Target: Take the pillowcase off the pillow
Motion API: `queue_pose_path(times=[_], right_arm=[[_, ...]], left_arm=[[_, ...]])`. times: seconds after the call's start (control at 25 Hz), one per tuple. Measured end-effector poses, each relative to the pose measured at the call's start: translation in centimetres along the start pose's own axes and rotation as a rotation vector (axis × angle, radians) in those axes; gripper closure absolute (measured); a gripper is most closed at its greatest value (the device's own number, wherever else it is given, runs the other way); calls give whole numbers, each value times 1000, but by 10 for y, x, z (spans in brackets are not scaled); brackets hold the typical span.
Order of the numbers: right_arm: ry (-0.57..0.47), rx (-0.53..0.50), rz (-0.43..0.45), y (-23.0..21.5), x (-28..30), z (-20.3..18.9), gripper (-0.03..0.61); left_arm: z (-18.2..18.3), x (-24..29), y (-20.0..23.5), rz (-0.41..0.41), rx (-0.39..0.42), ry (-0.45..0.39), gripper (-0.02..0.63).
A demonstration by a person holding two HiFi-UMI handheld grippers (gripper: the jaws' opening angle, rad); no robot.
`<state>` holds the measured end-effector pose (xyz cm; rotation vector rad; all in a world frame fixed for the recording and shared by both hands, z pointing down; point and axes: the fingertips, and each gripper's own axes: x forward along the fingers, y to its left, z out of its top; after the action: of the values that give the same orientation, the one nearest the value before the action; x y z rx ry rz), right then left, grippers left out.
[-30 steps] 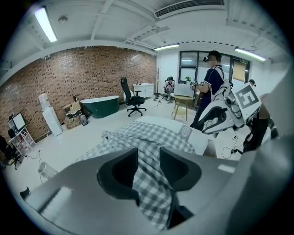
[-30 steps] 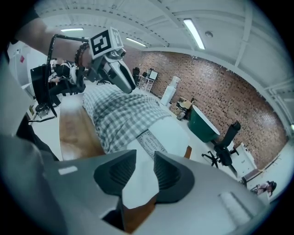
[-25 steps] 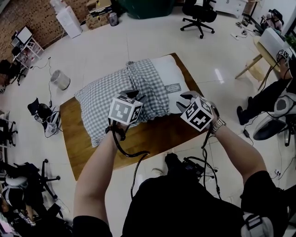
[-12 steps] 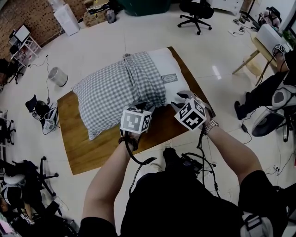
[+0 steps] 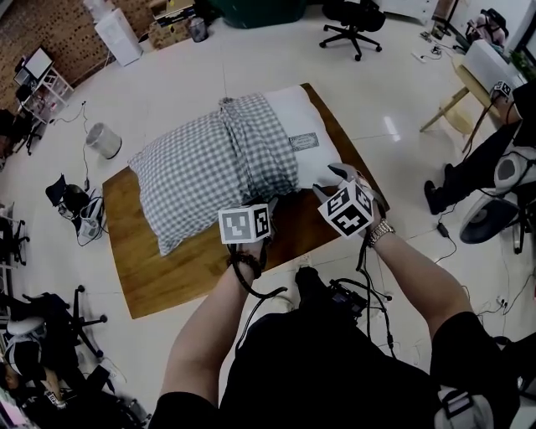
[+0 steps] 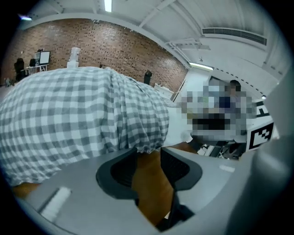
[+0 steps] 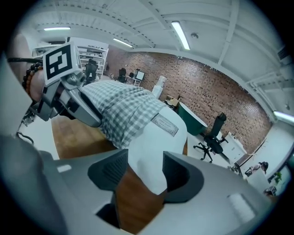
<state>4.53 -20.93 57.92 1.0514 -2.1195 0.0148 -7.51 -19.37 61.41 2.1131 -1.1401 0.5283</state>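
A pillow lies on a low wooden board (image 5: 167, 276). A grey-and-white checked pillowcase (image 5: 209, 167) covers most of it. The bare white end (image 5: 306, 126) with a label (image 5: 304, 141) sticks out on the right. My left gripper (image 6: 148, 153) is open, low over the board at the near side. The bunched hem (image 6: 146, 146) of the case lies right at its fingertips, with only wood between the pads. My right gripper (image 7: 144, 167) has just been opening. The pillow's white near corner (image 7: 151, 156) lies between its jaws, with a gap on the left side.
The board sits on a pale tiled floor. A white bin (image 5: 105, 138) stands to the left and an office chair (image 5: 356, 12) at the back. A seated person (image 5: 502, 167) and a small wooden table (image 5: 469, 88) are on the right. Cables trail near my feet (image 5: 335, 293).
My left gripper has come down off the top of the pillowcase to its near hem by the board. The right gripper has sunk a little at the white corner, and its jaws stand wider.
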Motion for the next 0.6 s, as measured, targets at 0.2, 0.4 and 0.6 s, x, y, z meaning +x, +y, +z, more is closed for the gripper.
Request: queue_pose_path(times=[0.2,0.4,0.6], right_arm=[[15,18,-15,-7,13,-10,306],[39,38,-30,-18,27,-17,292],[70,43,-24,-21,45,-33,291]], left_arm=[[-10,17,13,17,-67,6,430],[-7,28,23,26,-106,21,424],[-7,40,26,32,-117,26,504]])
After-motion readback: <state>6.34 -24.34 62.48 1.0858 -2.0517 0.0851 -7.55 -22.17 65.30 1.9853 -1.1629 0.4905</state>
